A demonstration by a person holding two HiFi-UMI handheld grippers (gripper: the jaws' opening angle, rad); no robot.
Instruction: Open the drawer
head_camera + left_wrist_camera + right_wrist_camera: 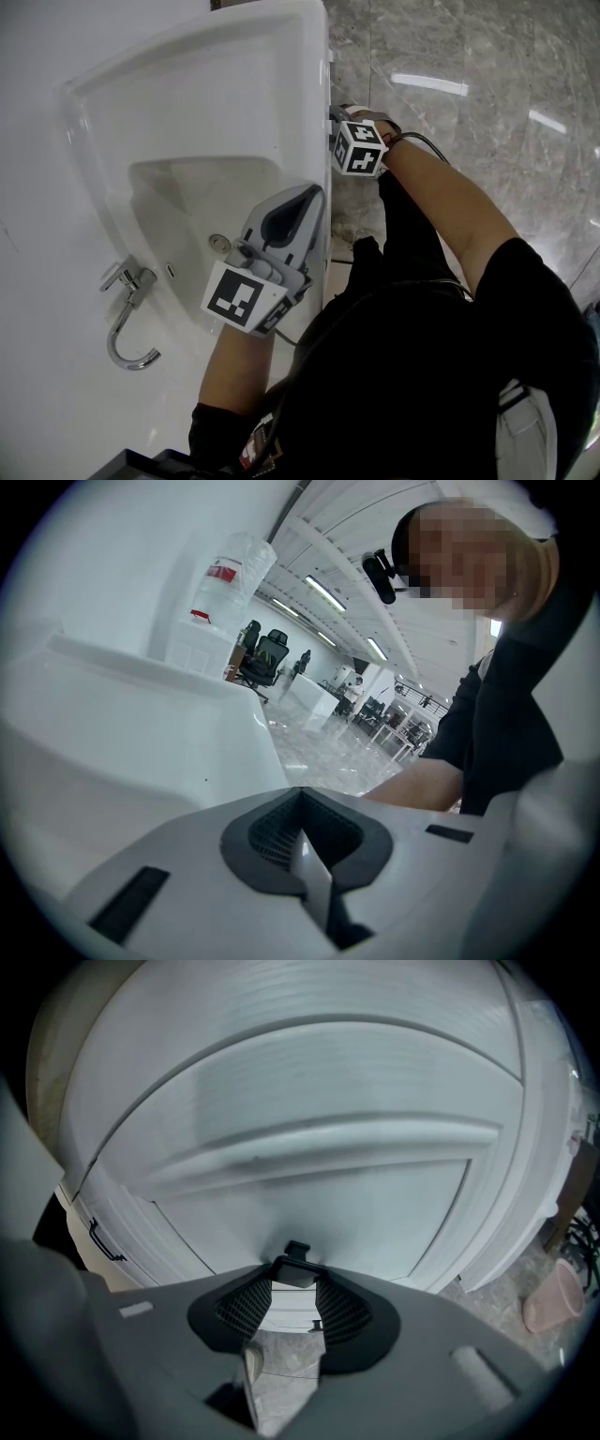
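Observation:
The white drawer front (309, 1185) fills the right gripper view, with a small dark handle (296, 1258) at its lower middle. My right gripper (296, 1275) has its two fingertips on either side of that handle and closed against it. In the head view only its marker cube (359, 147) and the forearm show, beside the vanity's front edge; the jaws are hidden there. My left gripper (312, 194) rests over the sink's front rim (314, 112), shut with nothing in it.
A white basin (187, 187) with a chrome tap (127, 314) and a drain (219, 244) lies left. Grey marble floor (469, 112) lies right. A second dark handle (105, 1239) shows on the neighbouring panel. A pink bin (553, 1297) stands on the floor.

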